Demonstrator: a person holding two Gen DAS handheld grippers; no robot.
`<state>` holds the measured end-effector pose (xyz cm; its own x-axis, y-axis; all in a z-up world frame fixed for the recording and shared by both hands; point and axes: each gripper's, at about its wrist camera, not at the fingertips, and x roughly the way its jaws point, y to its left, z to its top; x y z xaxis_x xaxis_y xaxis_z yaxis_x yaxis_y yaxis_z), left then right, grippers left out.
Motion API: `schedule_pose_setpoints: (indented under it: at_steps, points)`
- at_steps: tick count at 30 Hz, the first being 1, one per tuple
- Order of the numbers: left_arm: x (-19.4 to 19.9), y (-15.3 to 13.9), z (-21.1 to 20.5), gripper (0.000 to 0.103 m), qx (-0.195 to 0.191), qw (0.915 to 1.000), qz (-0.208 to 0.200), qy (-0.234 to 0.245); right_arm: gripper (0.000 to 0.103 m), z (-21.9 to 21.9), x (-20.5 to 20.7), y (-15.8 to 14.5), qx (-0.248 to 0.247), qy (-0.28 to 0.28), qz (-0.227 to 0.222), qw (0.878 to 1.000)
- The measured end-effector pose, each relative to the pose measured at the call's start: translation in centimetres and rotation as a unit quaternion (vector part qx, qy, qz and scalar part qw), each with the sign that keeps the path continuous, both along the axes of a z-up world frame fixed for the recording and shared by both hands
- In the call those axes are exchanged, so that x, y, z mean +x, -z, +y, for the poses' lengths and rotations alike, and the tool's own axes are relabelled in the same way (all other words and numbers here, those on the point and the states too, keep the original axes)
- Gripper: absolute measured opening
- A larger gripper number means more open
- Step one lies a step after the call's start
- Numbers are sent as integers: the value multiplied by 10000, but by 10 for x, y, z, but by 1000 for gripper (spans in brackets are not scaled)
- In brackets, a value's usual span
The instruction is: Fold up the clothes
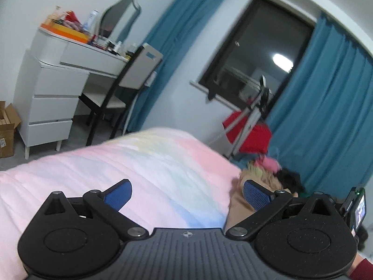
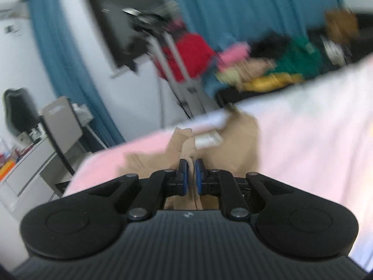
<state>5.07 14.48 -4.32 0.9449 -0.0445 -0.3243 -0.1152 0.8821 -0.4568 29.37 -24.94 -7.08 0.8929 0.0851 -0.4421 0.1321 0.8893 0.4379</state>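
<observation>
Tan garment [image 2: 242,140]: one item, lying crumpled on the pink bed cover [image 2: 303,126] near the far edge of the bed. We judge it light, limp and thin, likely to sag and bunch wherever it is unsupported, so we would take it at a hem, corner or seam rather than mid-panel. Right gripper [image 2: 190,175]: one, jaws pressed nearly together and pinching a gathered fold of the tan cloth. Left gripper [image 1: 187,194]: one, jaws spread wide with nothing between them, hanging over the cover beside the garment's edge [image 1: 235,207]. Heap of other clothes [image 2: 268,67]: one pile beyond the bed; blur keeps us from counting the pieces, though red, pink, green, yellow and black show.
</observation>
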Motion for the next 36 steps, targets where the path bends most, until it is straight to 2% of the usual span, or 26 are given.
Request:
schedule_pose_setpoints:
  at_steps: [2, 3, 4, 5, 6, 11, 17, 21, 28, 36]
  points:
    - [6, 5, -8, 103, 102, 9999, 105, 85, 16, -3, 2, 12, 79, -141, 150, 9998]
    - [8, 7, -12, 103, 157, 9997, 154, 129, 27, -3, 1, 15, 69, -196, 190, 9996]
    - [10, 8, -17, 103, 210, 9995, 186, 171, 39, 0, -1, 15, 13, -251, 201, 9995]
    - [11, 9, -21, 103, 263, 9992, 216, 212, 68, 4, -3, 13, -69, -305, 209, 9993]
    - [13, 10, -24, 103, 322, 9989, 242, 232, 84, 8, -6, 9, -177, -359, 165, 9991]
    - [9, 7, -42, 103, 764, 9965, 128, 322, 82, 16, -48, -22, -483, -573, -20, 9972]
    - [-2, -5, -52, 103, 1013, 9931, -40, 583, 82, 16, -142, -64, -678, -608, -256, 9955]
    - [-21, -14, -60, 102, 1136, 9900, -73, 829, 82, 20, -207, -85, -748, -684, -215, 9946]
    - [-69, -30, -77, 101, 1561, 9821, -83, 1050, 82, 20, -288, -90, -540, -867, -140, 9947]
    - [-100, -28, -120, 102, 2297, 9626, -171, 1430, 82, 12, -317, -73, -452, -1237, -323, 9908]
